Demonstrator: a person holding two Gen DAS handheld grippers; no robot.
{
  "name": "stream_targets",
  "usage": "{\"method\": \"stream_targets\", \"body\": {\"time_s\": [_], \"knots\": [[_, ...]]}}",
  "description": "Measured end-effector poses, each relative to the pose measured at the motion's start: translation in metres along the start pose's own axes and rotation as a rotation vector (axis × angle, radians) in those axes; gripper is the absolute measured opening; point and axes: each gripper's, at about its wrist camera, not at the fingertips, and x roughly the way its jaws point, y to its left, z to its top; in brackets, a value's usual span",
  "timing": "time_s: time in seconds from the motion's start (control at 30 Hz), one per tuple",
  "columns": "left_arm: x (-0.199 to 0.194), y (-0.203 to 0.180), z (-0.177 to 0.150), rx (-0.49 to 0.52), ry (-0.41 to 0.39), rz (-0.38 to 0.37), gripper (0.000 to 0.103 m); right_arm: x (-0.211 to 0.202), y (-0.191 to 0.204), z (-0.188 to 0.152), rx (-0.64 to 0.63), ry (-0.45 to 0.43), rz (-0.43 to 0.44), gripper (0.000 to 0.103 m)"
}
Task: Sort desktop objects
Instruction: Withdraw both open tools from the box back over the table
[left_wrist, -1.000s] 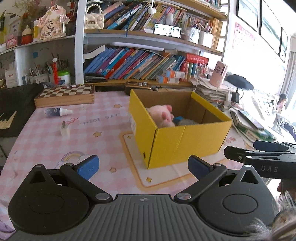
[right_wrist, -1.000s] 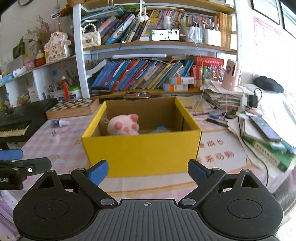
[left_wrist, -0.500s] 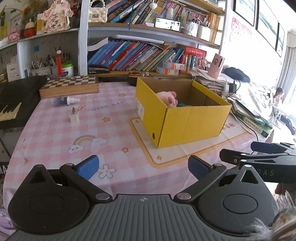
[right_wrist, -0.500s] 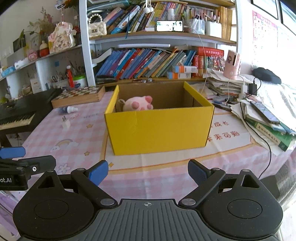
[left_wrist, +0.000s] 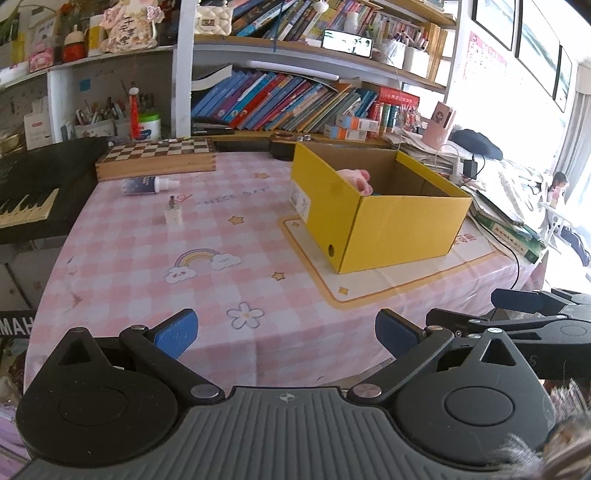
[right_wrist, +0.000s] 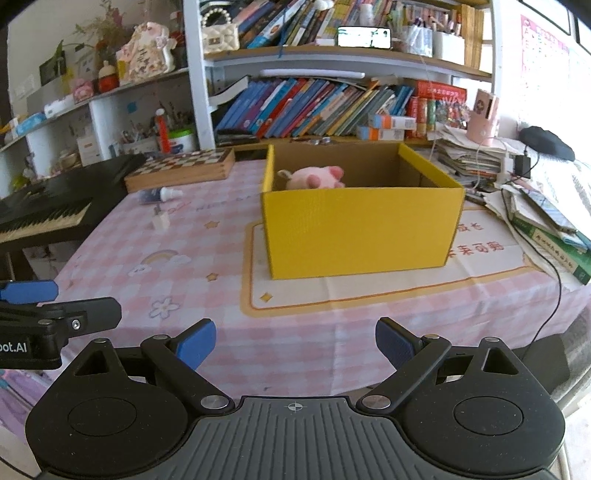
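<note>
A yellow cardboard box (left_wrist: 399, 229) (right_wrist: 362, 232) stands on a cream mat on the pink checked table. A pink plush pig (left_wrist: 355, 176) (right_wrist: 314, 177) lies inside it. A small spray bottle (left_wrist: 147, 184) (right_wrist: 160, 194) lies on its side near a chessboard box, and a white charger plug (left_wrist: 173, 215) (right_wrist: 160, 220) stands beside it. My left gripper (left_wrist: 286, 332) is open and empty, off the table's front edge. My right gripper (right_wrist: 295, 341) is open and empty, also off the front edge, to the right of the left one.
A wooden chessboard box (left_wrist: 155, 157) sits at the table's back left. A black keyboard (left_wrist: 29, 192) lies left of the table. Stacked books and papers (right_wrist: 543, 218) and a black cable (right_wrist: 550, 280) crowd the right side. Bookshelves (right_wrist: 332, 107) stand behind.
Both grippers have pulled back from the box and away from the table, so the table's front edge now shows. Both stay open and empty.
</note>
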Motion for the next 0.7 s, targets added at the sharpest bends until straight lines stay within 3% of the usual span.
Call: {"method": "stream_targets", "body": {"time_s": [0.7], "knots": [[-0.017,0.051,-0.009,-0.066,-0.015,0.063,0.103,0.009,0.057,0.003,-0.094,0.016,0.087,0.095]]}}
